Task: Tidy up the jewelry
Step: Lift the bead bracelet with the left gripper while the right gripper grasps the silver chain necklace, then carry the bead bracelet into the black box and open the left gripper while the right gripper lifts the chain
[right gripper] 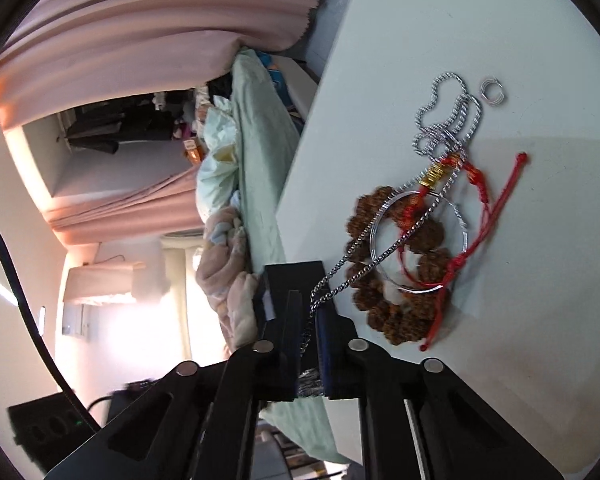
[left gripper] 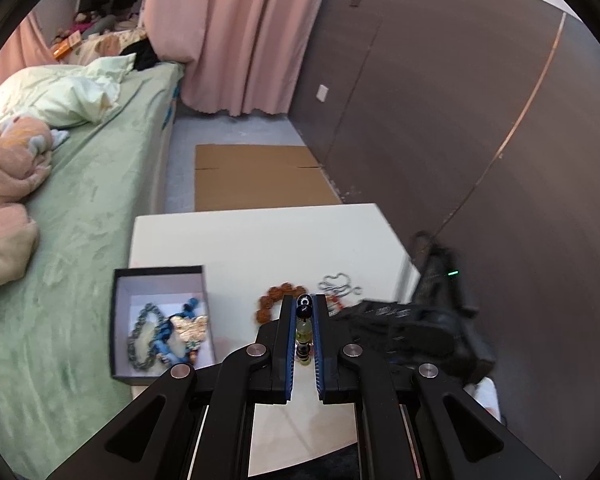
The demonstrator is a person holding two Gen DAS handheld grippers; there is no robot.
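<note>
My left gripper is shut on a bead strand with a dark blue bead and green beads, held above the white table. To its left stands a black box with several bead bracelets and a gold butterfly piece inside. My right gripper is rolled on its side and shut on a thin silver chain. The chain leads into a tangled pile: a brown seed bracelet, a red cord bracelet, a silver bangle and a thicker silver chain. A silver ring lies apart.
A bed with green sheets runs along the table's left side, with pink plush toys on it. Flat cardboard lies on the floor beyond the table. A dark wall panel stands on the right and pink curtains hang behind.
</note>
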